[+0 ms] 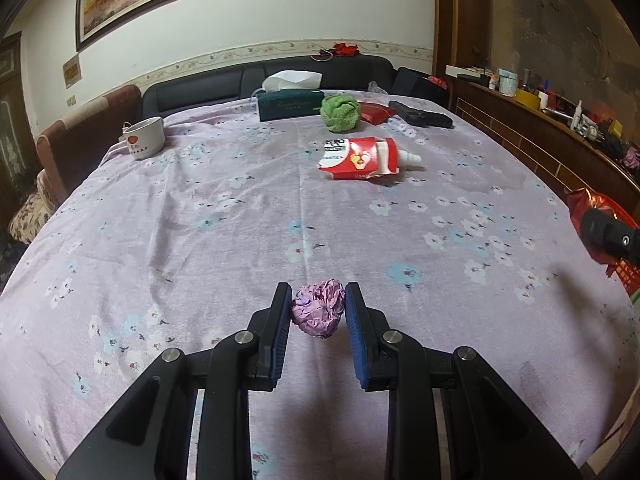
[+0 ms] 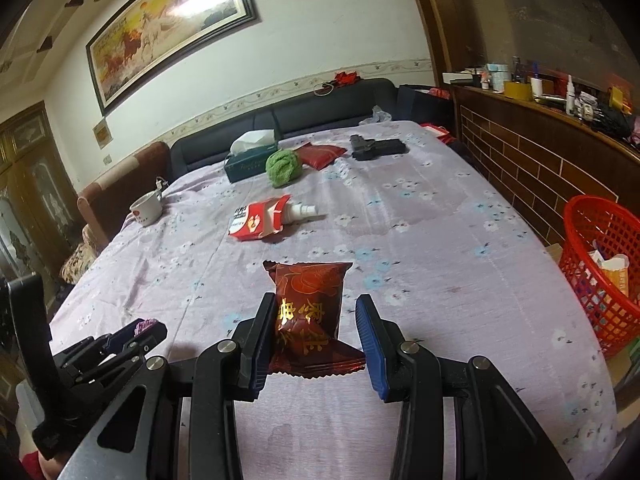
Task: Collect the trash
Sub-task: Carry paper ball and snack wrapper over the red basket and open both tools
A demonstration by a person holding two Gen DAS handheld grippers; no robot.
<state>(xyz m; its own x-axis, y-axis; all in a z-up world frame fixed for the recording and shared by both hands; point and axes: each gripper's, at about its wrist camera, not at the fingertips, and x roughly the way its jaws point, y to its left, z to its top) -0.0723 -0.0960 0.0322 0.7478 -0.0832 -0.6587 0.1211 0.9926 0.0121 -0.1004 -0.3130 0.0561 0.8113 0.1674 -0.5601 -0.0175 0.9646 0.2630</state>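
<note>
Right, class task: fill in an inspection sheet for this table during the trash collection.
Surface: table under a wrinkled lilac floral cloth.
Job's things: crumpled purple paper ball; dark red snack packet; torn red carton with a white spray bottle poking out; red basket beyond the table edge, holding some packaging.
Clutter: tissue box, green cloth ball, white cup, red pouch, black gun-shaped object.
Tools: left tool closed on the paper ball; right tool straddles the upright packet, grip unclear.
Cables: thin white cord by the cup.
Surroundings: dark sofa, framed horse painting, cluttered wooden shelf.
</note>
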